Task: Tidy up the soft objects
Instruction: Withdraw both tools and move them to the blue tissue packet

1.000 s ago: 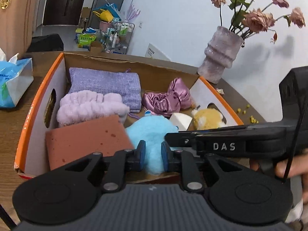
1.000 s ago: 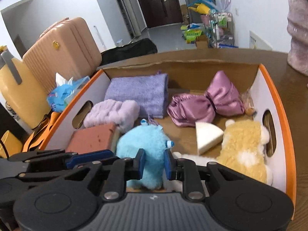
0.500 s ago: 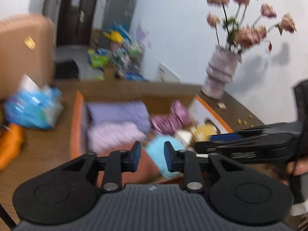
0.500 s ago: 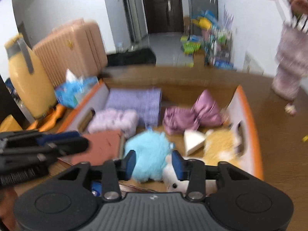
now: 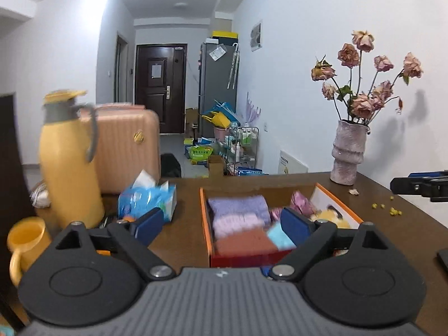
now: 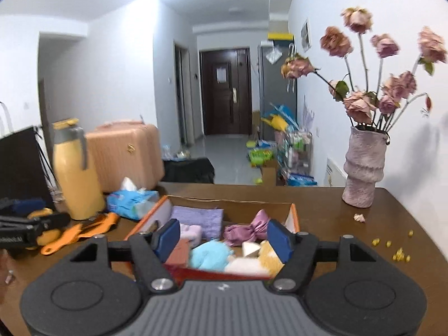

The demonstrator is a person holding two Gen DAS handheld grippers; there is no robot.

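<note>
A: On the brown table (image 6: 322, 204) sat the orange-rimmed cardboard box (image 6: 294, 218); what lay inside?

B: Soft things, packed close: lilac knitted cloth (image 6: 197, 218), fluffy blue toy (image 6: 208, 256), satin bow (image 6: 246, 231), brick-red sponge (image 5: 246, 242), white wedge (image 6: 250, 248). Motion blur; no writing readable.

A: Claws?

B: Left gripper (image 5: 222, 225) and right gripper (image 6: 222, 239) both hung above the box's near end, jaws opening, blue pads gripping nothing.

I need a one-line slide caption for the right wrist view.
Right gripper, opening and empty, above the cardboard box of soft objects on a wooden table.
</note>
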